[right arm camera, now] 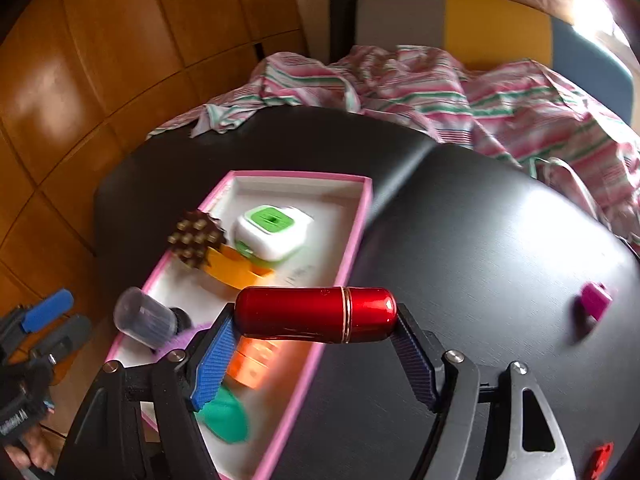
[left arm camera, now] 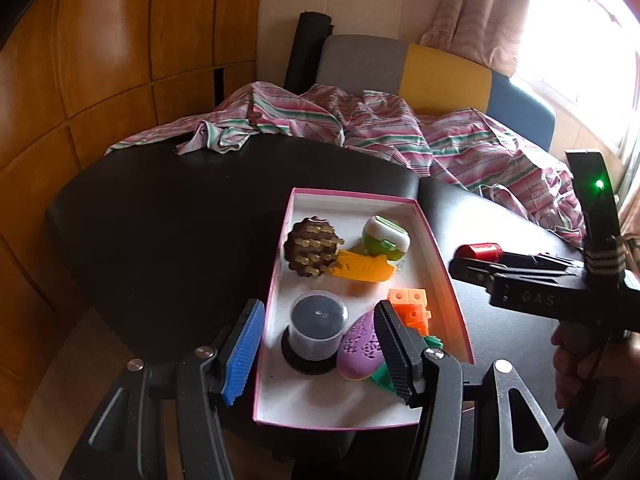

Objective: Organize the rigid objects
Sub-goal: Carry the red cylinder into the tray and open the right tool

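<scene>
Red metal capsule [right arm camera: 316, 314] sits crosswise in the closed right claw [right arm camera: 316, 344]; it should clear the pink-rimmed box [right arm camera: 352, 240] wall before release, while the left claw [left arm camera: 316, 350] waits open.

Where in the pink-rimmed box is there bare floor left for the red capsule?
The right gripper holds the red capsule. In the pink-rimmed box, bare floor lies along the far wall beyond the brown spiky ball and green-white case, and in the near strip before the clear-capped jar. The middle and right side are crowded.
</scene>
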`<state>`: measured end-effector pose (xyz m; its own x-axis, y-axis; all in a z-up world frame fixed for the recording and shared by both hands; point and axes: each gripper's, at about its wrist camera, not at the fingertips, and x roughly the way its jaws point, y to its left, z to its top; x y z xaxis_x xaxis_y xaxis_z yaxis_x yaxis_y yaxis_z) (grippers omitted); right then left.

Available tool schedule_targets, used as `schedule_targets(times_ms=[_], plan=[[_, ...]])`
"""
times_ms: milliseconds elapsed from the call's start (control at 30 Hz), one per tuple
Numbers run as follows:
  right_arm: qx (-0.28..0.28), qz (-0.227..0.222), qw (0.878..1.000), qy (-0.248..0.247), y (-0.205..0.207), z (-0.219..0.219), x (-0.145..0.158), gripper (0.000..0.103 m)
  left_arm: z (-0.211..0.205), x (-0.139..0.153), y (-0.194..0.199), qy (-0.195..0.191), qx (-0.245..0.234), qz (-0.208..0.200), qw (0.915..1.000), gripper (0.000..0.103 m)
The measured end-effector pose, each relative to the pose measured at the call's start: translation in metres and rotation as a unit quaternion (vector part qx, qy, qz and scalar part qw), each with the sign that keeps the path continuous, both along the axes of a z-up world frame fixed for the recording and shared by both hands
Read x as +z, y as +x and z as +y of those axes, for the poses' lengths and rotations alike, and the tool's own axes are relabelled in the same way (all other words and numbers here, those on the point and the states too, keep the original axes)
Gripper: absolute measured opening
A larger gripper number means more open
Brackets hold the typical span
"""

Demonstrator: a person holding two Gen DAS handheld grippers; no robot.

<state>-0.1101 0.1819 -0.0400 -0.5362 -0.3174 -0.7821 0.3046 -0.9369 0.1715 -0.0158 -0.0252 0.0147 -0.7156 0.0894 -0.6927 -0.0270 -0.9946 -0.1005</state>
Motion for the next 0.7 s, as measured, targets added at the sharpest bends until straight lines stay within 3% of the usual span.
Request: schedule_targets(times_ms=[267,533,700], plan=[[0.036,-0.026,0.999,0.003,-0.024,-0.037,-0.011,0.076,-0.015,-0.003,-0.002,0.007,0.019,-0.003,0.9998,0.058],[0.062,-0.089,0.994,0.030,-0.048,-0.064,-0.051,0.076,-0.019,-0.005,-0.005,0.005,0.023,-0.004,0.9997,0.058],[0.065,-0.083,0.994,0.029,-0.044,-0.065,-0.053,0.076,-0.021,-0.006,-0.004,0.006,0.025,-0.006,0.9996,0.059]])
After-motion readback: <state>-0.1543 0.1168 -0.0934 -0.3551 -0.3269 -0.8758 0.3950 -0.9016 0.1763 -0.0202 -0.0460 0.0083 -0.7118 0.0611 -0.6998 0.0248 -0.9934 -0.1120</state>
